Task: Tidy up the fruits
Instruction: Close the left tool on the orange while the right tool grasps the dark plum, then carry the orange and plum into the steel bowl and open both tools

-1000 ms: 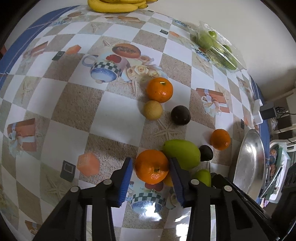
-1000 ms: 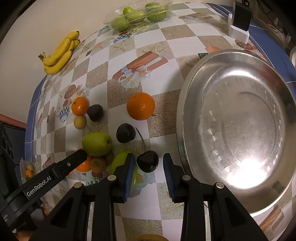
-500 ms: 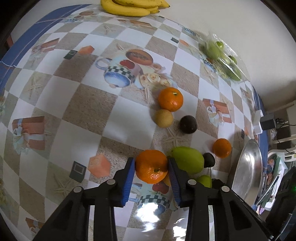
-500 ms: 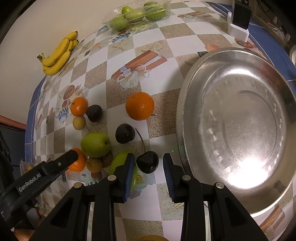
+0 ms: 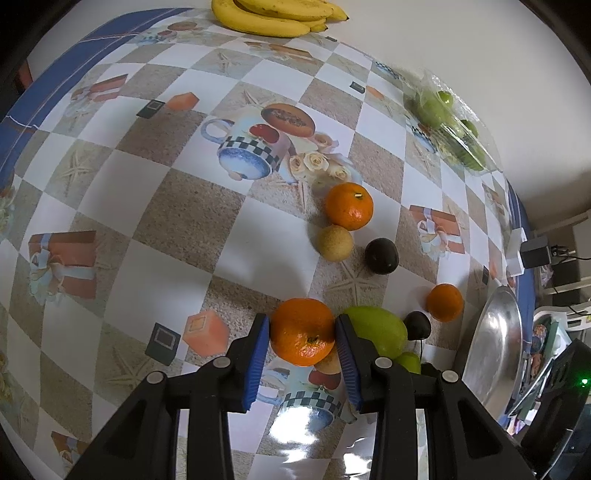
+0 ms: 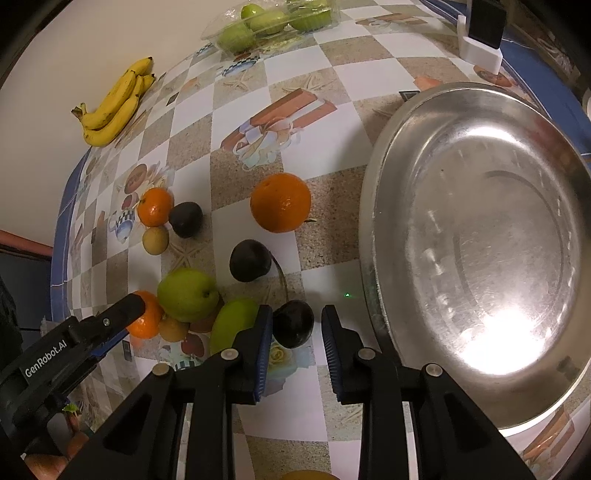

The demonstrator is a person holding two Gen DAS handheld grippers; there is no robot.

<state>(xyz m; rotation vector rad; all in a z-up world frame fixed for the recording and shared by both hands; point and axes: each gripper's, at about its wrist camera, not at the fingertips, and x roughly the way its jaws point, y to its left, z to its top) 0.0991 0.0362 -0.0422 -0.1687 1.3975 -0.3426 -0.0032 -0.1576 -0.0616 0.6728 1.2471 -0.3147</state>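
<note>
My left gripper is shut on an orange, its blue pads pressed on both sides; the orange also shows in the right wrist view beside a green pear. My right gripper is open, its jaws either side of a dark plum on the table, not touching it. A large steel bowl lies right of the plum. Another orange, a second dark plum, a green mango, a mandarin, a dark fruit and a small tan fruit lie scattered.
Bananas lie at the far left by the wall. A clear pack of green apples sits at the back. A white stand with a black device is at the far right. The table edge runs along the left.
My left gripper closed onto the orange and has risen and pulled back a little with it. My right gripper and the plum between its jaws have hardly moved.
</note>
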